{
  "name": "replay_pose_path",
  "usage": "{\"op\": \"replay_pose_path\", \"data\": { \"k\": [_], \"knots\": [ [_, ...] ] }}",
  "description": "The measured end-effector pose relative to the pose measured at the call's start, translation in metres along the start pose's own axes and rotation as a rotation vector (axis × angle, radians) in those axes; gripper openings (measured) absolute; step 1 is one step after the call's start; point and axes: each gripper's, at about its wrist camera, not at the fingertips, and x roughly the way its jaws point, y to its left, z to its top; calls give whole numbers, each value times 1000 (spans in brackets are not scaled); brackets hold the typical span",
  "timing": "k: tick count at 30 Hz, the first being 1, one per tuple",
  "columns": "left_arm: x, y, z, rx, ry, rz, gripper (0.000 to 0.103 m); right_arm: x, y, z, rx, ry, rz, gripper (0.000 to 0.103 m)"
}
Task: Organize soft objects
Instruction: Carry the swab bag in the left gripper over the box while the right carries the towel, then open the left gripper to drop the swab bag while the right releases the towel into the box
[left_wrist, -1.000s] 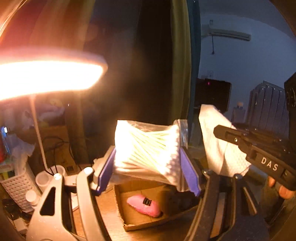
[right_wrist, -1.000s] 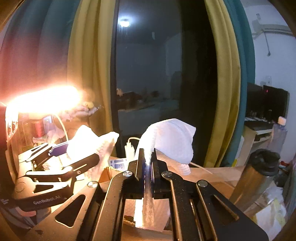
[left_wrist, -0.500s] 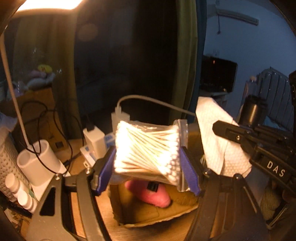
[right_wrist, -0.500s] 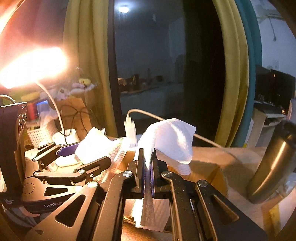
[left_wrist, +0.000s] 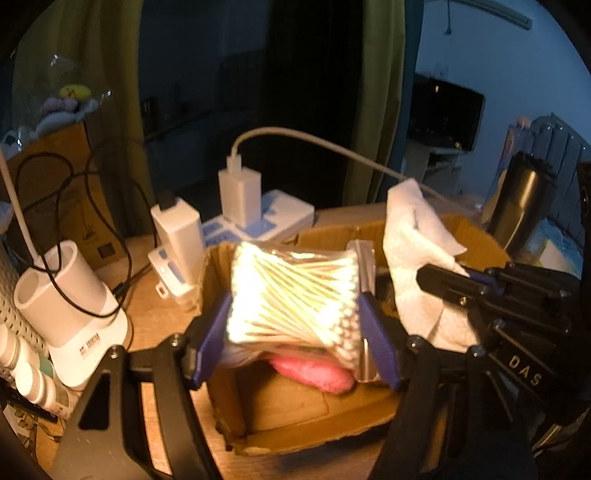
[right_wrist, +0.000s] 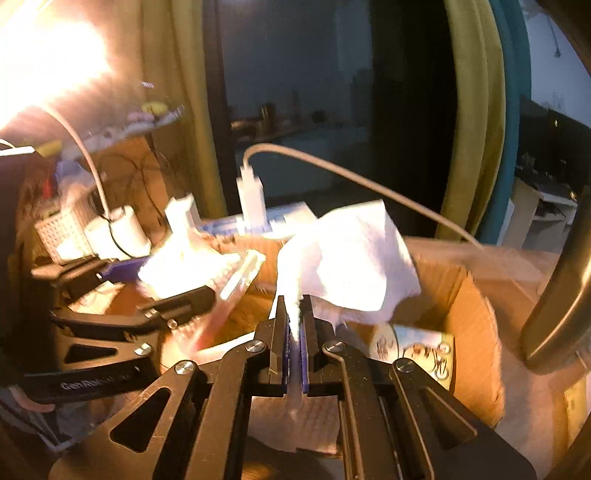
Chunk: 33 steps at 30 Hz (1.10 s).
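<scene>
From the left wrist, the left tool (left_wrist: 295, 325) clamped a bag of cotton swabs (left_wrist: 293, 299) above the cardboard box (left_wrist: 295, 435), hiding most of a pink toy (left_wrist: 314, 373) inside; chargers (left_wrist: 240, 195) stood behind on the bench (left_wrist: 155, 317). From the right wrist, the right tool (right_wrist: 294, 325) pinched a white tissue (right_wrist: 347, 254) over the box, a steel flask (right_wrist: 565, 288) beside it.

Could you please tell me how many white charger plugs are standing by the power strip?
2: one charger plug upright on the power strip, white cable attached; another left of it, black cable attached.
</scene>
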Motion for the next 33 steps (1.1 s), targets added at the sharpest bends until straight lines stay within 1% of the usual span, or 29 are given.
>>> {"op": "replay_pose_path", "data": {
  "k": [1, 3, 10, 13, 15, 17, 18, 26, 33],
  "knots": [
    [1, 0, -1, 5, -2, 11, 70, 2, -1, -2, 2, 14, -2, 5],
    [0, -1, -1, 2, -2, 4, 70, 8, -3, -4, 5, 48, -12, 5],
    [1, -2, -1, 8, 14, 1, 70, 12, -8, -6, 32, 81, -11, 5],
    [-5, 0, 1, -6, 4, -23, 72, 9, -8, -3, 34, 78, -20, 11],
    [-8, -1, 3, -1, -3, -25, 73, 2, -7, 0, 35, 59, -21, 28],
    [-13, 0, 4, -5, -16, -26, 76, -5, -6, 4, 37, 40, -26, 38],
    [-17, 0, 5, -7, -25, -32, 76, -8, -6, 6, 38, 32, -30, 41],
    [-43, -1, 10, -9, -73, -31, 78, -34, -6, 11, 38, -10, -65, 42],
    [-73, 2, 12, -17, -114, -32, 78, -66, -1, 16, 34, -61, -86, 43]
  ]
}}
